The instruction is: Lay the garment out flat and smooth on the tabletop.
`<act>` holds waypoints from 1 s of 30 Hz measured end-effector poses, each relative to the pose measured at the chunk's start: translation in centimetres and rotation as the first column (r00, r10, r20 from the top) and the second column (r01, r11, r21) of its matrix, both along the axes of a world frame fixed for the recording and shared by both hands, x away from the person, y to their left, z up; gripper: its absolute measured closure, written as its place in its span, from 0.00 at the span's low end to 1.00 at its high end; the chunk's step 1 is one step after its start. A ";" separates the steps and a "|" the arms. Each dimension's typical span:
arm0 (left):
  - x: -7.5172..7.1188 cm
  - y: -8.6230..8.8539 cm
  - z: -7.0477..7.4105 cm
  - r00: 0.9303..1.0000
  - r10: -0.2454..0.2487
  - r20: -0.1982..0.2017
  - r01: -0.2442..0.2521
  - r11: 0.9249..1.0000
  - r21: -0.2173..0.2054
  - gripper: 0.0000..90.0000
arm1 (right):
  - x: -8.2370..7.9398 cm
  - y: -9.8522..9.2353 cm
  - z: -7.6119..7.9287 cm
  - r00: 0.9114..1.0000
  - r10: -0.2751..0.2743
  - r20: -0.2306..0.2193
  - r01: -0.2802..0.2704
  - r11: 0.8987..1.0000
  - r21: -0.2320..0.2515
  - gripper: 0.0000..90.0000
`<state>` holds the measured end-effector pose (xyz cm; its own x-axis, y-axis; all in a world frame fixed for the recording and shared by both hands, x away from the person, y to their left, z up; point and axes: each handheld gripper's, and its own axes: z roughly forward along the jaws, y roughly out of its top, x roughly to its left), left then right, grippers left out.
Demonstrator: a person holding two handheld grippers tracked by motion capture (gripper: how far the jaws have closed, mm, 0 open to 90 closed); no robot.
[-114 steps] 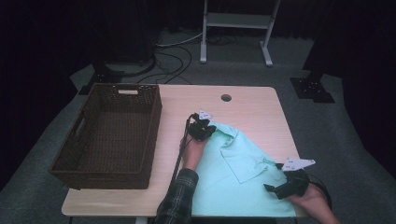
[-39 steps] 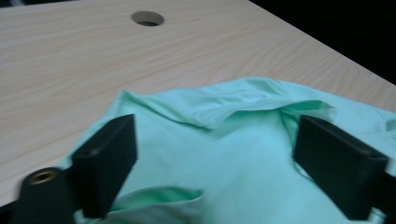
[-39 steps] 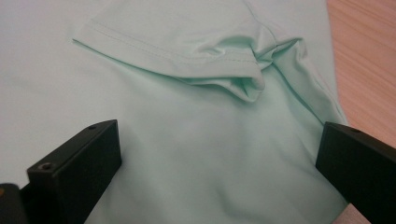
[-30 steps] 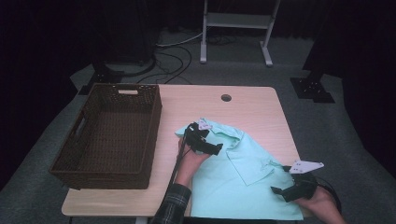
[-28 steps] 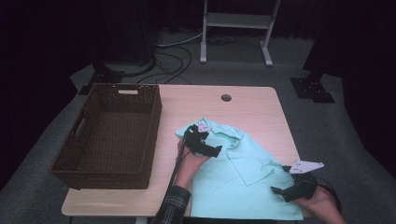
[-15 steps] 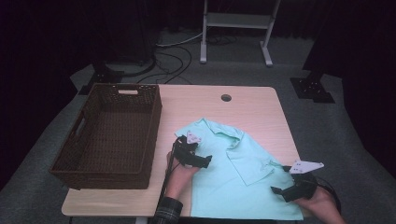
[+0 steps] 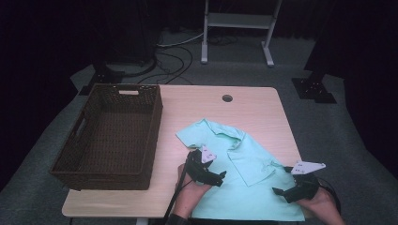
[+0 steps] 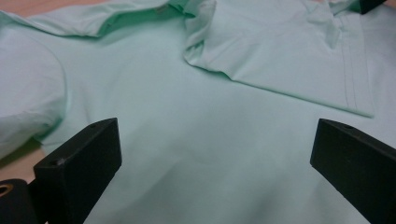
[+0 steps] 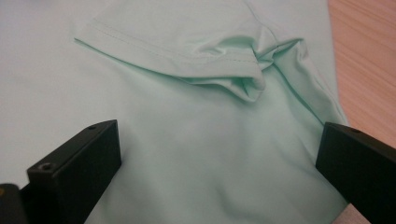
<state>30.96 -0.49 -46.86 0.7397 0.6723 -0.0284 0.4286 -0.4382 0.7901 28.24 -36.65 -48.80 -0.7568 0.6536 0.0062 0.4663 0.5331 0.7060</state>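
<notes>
A mint green shirt (image 7: 239, 180) lies spread on the wooden table (image 7: 256, 105), reaching to its near edge, with one sleeve folded over its middle. My left gripper (image 7: 219, 177) hovers open over the shirt's left part, its jaws wide apart above flat cloth (image 8: 210, 140). My right gripper (image 7: 280, 192) is open low over the shirt's right part near the table's front edge, jaws spread over a folded sleeve hem (image 9: 187, 60). Neither gripper holds anything.
A dark wicker basket (image 7: 68, 159) stands on the table's left half. A round cable hole (image 7: 227, 98) sits near the far edge. Bare wood (image 9: 369, 60) lies right of the shirt. Cables and a metal stand (image 7: 234, 28) are on the floor beyond.
My left gripper has drawn back from the shirt's collar area toward the near edge, and the shirt's upper part now lies flat. The right gripper has hardly moved.
</notes>
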 end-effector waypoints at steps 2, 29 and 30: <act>-0.3 -0.3 -0.3 1.000 -0.004 -0.003 0.004 1.000 0.021 0.01 | 0.0 0.0 0.0 1.000 0.001 0.000 -0.001 1.000 0.000 0.00; -0.2 -0.8 -1.7 0.999 -0.027 -0.040 0.031 0.994 0.109 0.01 | 0.5 0.7 0.9 0.999 -0.053 -0.005 0.053 0.999 -0.003 0.00; -0.1 -0.8 -1.7 0.999 -0.027 -0.041 0.032 0.994 0.109 0.01 | 0.7 0.8 0.9 0.998 -0.054 -0.006 0.054 0.998 -0.007 0.00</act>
<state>30.81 -1.26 -48.53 0.7590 0.6509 0.0149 0.4440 -0.5342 0.7194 28.90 -35.81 -47.90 -0.7200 0.6939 0.0062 0.4992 0.5117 0.6993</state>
